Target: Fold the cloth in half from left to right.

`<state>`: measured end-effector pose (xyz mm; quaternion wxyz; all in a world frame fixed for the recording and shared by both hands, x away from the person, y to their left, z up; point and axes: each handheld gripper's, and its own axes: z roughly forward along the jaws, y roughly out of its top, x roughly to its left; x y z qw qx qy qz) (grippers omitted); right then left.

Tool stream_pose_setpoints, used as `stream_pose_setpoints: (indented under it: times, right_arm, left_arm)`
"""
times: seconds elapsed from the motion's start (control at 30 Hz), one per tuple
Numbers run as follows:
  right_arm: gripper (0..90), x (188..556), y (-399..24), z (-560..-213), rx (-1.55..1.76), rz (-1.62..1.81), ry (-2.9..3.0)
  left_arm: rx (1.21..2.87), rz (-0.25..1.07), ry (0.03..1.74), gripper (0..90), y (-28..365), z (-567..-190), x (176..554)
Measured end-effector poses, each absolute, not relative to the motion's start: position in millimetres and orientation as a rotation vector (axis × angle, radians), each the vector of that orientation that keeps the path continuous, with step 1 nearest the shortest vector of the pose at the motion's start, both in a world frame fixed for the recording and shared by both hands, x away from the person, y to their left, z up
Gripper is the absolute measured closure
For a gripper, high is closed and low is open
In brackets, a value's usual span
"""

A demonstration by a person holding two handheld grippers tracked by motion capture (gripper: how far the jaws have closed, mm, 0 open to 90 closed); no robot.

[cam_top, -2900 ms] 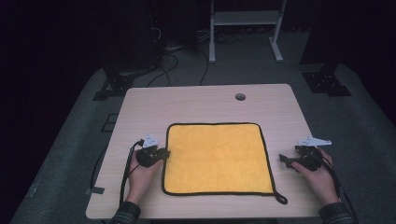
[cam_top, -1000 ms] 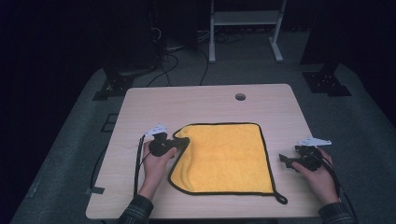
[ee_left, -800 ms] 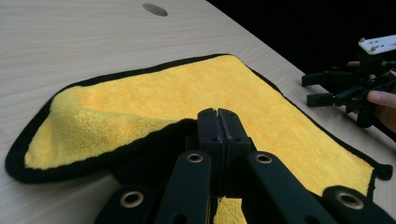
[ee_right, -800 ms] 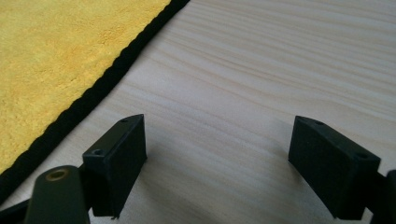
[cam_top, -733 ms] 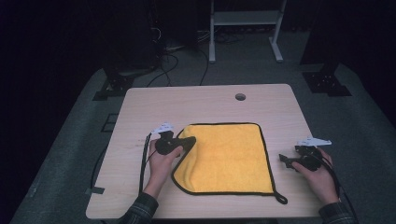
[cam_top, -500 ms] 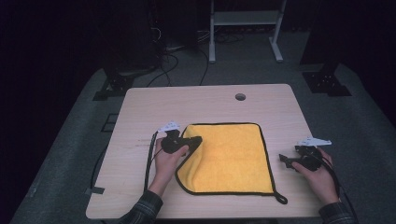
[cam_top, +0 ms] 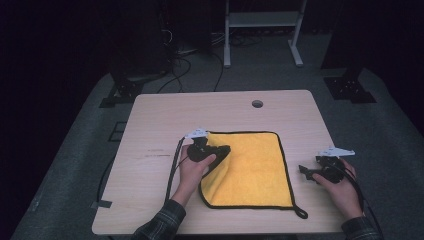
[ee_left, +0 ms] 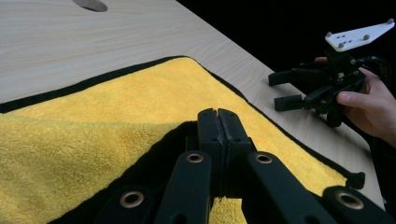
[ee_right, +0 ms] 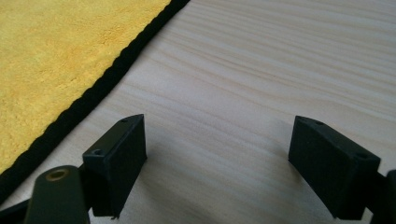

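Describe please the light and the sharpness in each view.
High view: table lit, room around it dark, picture a little soft. Left gripper view: yellow cloth sharp, black background beyond the edge. Right gripper view: wood grain sharp, near jaws slightly soft, faint shadows under them.

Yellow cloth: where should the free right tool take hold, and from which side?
Take the yellow cloth at its black-trimmed right edge, coming in level from the right. That hem lies flat and uncovered just ahead of the open right tool, while the left tool is shut on the folded-over left edge.
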<state>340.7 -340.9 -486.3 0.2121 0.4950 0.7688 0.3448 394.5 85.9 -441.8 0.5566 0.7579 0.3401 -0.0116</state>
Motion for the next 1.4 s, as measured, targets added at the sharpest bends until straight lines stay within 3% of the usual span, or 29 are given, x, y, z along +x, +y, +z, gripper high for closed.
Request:
stream_pose_setpoints:
  times: [1.4]
  right_arm:
    - [17.6, 341, -341, -486, 1.375, 0.959, 2.136]
  left_arm:
    - [1.789, -0.195, 0.686, 89.2, -26, -455, 417]
